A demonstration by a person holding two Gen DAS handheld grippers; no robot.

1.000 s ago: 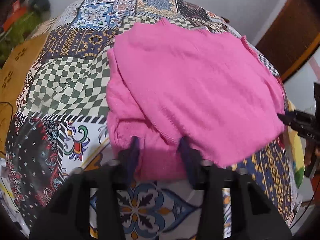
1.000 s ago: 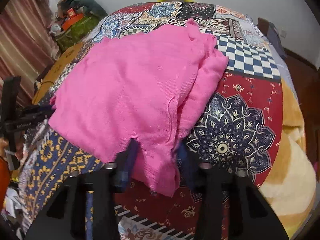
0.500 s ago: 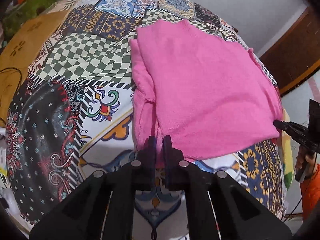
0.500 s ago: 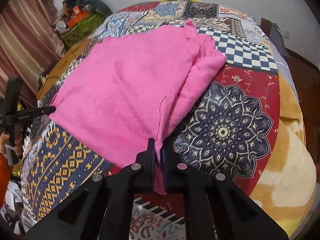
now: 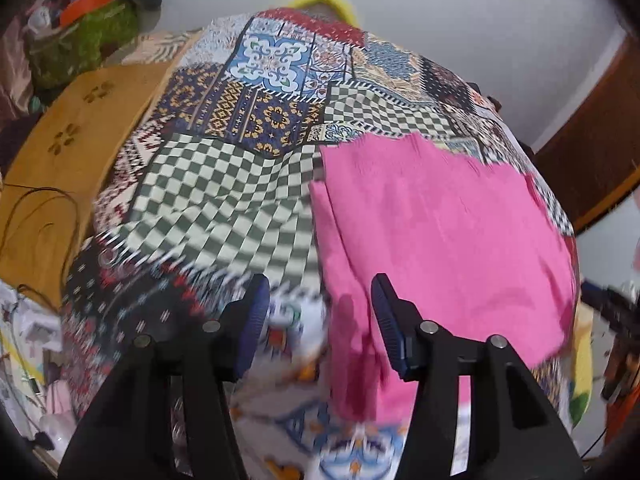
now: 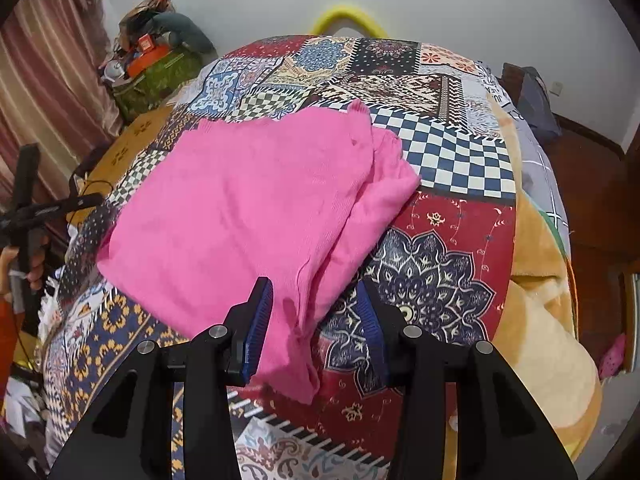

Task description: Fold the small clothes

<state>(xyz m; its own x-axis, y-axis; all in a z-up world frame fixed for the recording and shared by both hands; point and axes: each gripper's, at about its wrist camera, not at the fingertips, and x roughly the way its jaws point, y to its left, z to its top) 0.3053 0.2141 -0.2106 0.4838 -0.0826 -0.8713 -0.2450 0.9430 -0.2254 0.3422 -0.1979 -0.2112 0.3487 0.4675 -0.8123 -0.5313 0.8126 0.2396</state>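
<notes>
A pink knit garment (image 5: 440, 232) lies partly folded on the patchwork bedspread (image 5: 224, 200). My left gripper (image 5: 320, 324) is open, its jaws wide apart over the garment's near left corner, holding nothing. In the right wrist view the same pink garment (image 6: 248, 208) lies flat, with a folded layer along its right side. My right gripper (image 6: 316, 320) is open above the garment's near corner, which hangs loose between the blue pads. The left gripper (image 6: 36, 216) shows at the far left of the right wrist view.
The patchwork bedspread (image 6: 440, 264) covers the bed. A tan blanket (image 6: 540, 320) lies at the right. A brown cushion (image 5: 72, 160) and a cluttered green bag (image 5: 80, 40) are at the left. A yellow ring (image 6: 348, 20) stands behind the bed.
Both grippers were shut on the garment's near corners half a second ago. Now both have opened and let it go. The left gripper has shifted left, with motion blur.
</notes>
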